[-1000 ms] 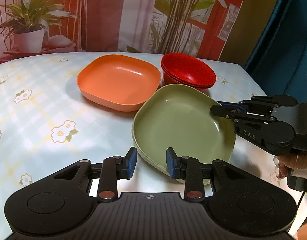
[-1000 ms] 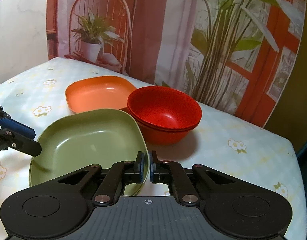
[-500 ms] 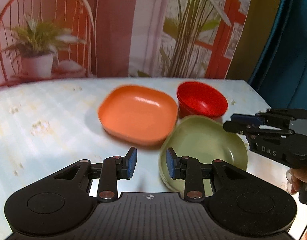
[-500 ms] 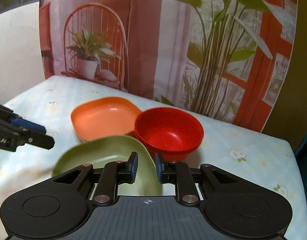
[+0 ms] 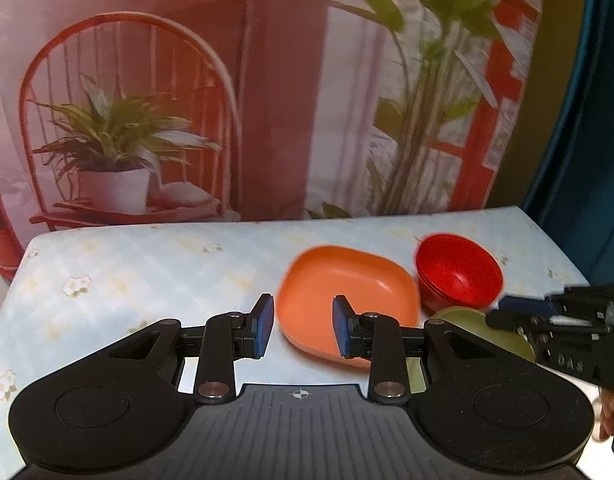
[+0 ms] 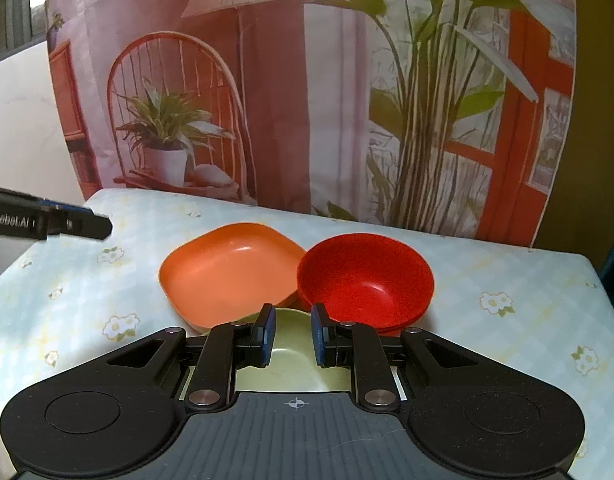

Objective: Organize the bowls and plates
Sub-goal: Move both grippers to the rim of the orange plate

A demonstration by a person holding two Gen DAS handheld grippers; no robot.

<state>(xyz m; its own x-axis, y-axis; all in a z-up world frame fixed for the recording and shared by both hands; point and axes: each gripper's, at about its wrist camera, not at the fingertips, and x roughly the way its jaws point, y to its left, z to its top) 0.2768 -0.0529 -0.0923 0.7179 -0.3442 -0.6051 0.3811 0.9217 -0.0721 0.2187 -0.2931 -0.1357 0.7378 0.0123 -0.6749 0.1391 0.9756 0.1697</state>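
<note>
- Plates and bowls share one cluster on the table (image 6: 507,280), which wears a pale checked cloth with small flowers: one orange plate (image 6: 231,272), one green plate (image 6: 291,352), and a red bowl stack (image 6: 367,280) whose rims in the left wrist view suggest two or three nested bowls; the exact count is unclear.
- Taking the orange plate as landmark: the red bowl stack sits just beside its right edge, touching or nearly so; the green plate lies in front of it, toward the cameras.
- Right hand-held gripper (image 6: 291,336) hangs over the green plate's far rim, its blue pads having just been parting; nothing is pressed between them, so it is released.
- Left hand-held gripper (image 5: 299,332) is held above the near left part of the orange plate, fingers apart with nothing between them.
- Writing: "DAS" shows on the right hand-held gripper's body in the left wrist view; lettering ending "Robot.AI" shows on the left one in the right wrist view.
</note>
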